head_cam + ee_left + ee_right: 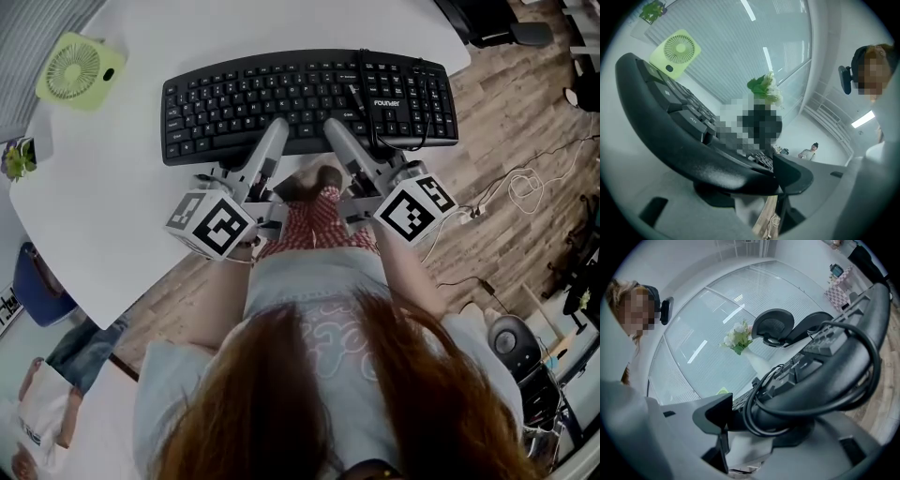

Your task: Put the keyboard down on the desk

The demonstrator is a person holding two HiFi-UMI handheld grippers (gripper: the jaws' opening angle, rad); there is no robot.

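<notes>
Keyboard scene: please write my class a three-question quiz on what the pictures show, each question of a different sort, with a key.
1. True or false: the green fan stands on the desk to the right of the keyboard.
2. What lies across the keyboard's right part? A) a cable B) a cloth C) a pen
3. Fill in: the left hand-held gripper and the right hand-held gripper both clamp the keyboard's ____ edge, the one closest to the person.

Key: 1 false, the fan is to its left; 2 A; 3 near.
</notes>
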